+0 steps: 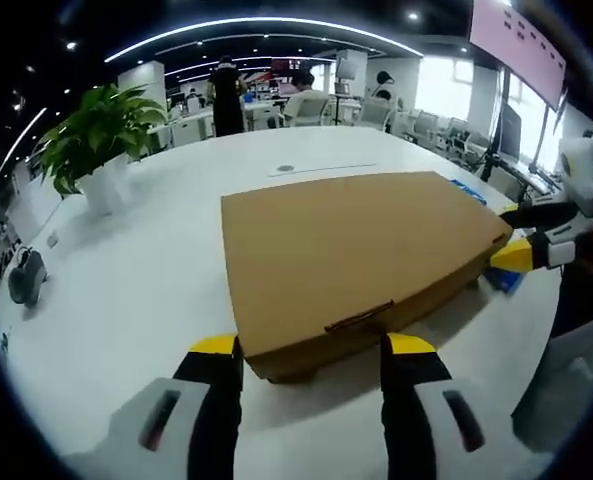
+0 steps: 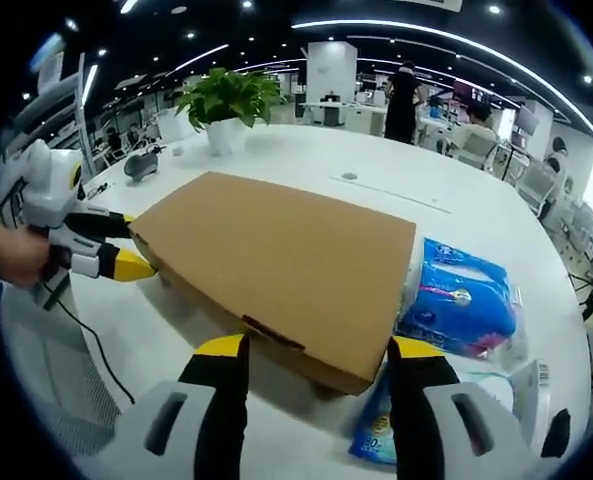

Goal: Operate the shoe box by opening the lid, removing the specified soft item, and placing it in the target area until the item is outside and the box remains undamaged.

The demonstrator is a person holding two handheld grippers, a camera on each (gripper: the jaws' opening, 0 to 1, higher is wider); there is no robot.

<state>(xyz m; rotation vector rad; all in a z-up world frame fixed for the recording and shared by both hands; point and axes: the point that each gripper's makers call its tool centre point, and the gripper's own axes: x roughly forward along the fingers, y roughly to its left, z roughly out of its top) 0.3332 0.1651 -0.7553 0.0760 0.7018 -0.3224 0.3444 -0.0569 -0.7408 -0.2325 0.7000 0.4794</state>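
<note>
Flat brown cardboard shoe box (image 1: 351,255), lid closed, on white table (image 1: 146,280)

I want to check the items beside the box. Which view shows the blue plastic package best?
The right gripper view: the blue plastic package lies in full sight beside the brown cardboard shoe box. In the left gripper view, a small blue corner peeks from behind the box.

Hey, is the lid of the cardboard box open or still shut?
Shut. The lid lies flat on the box, its front tab tucked in, and no gap shows along the edges.
</note>
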